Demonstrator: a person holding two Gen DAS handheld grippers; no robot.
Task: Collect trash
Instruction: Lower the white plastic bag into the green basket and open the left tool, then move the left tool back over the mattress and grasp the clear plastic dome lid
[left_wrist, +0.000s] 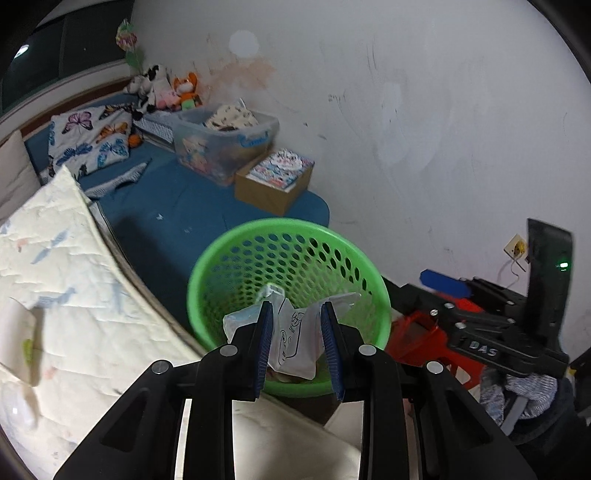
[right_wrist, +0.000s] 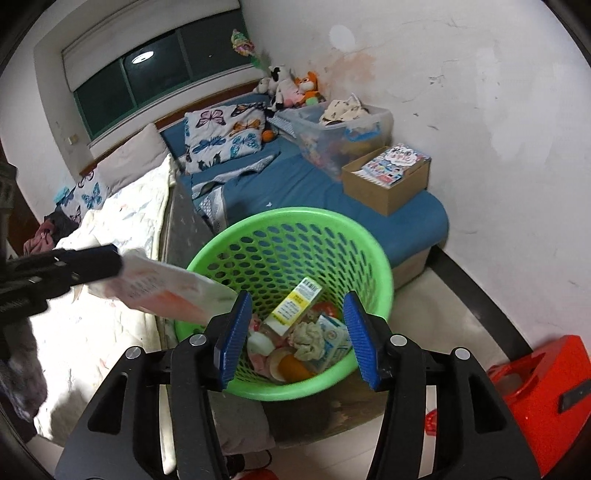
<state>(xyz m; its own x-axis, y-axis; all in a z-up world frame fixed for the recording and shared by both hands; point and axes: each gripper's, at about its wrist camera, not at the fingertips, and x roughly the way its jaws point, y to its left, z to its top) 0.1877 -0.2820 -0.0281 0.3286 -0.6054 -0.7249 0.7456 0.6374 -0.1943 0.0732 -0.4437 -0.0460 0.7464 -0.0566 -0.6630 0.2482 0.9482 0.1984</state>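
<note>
Clamping a crumpled white plastic wrapper (left_wrist: 291, 343) between their blue pads, the left tongs (left_wrist: 296, 334) hold it above the near rim of the green basket (left_wrist: 221, 266). From the right wrist view the same wrapper (right_wrist: 166, 291) shows as a white and orange packet reaching in from the left over the basket's left rim, with the left tongs (right_wrist: 92, 266) a dark shape gripping its far-left end.

The right tongs (right_wrist: 297, 332) stand apart with nothing between their pads, hanging over the near side of the green basket (right_wrist: 369, 236). Through the gap the basket's contents show: a yellow and white carton (right_wrist: 295, 306), a wad of greyish tissue (right_wrist: 308, 338), an orange round piece (right_wrist: 293, 367) and other small wrappers heaped on the bottom.

The basket sits on the floor at the foot of a bed with a blue sheet (right_wrist: 306, 181). On the far side of the bed are a cardboard box (right_wrist: 388, 184) holding printed booklets, a clear storage bin (right_wrist: 332, 136), a butterfly pillow (right_wrist: 225, 136) and soft toys (right_wrist: 291, 86) in the corner. A pale quilt (right_wrist: 122, 206) lies to the left, and a red plastic item (right_wrist: 546, 391) sits on the floor at the near right.
</note>
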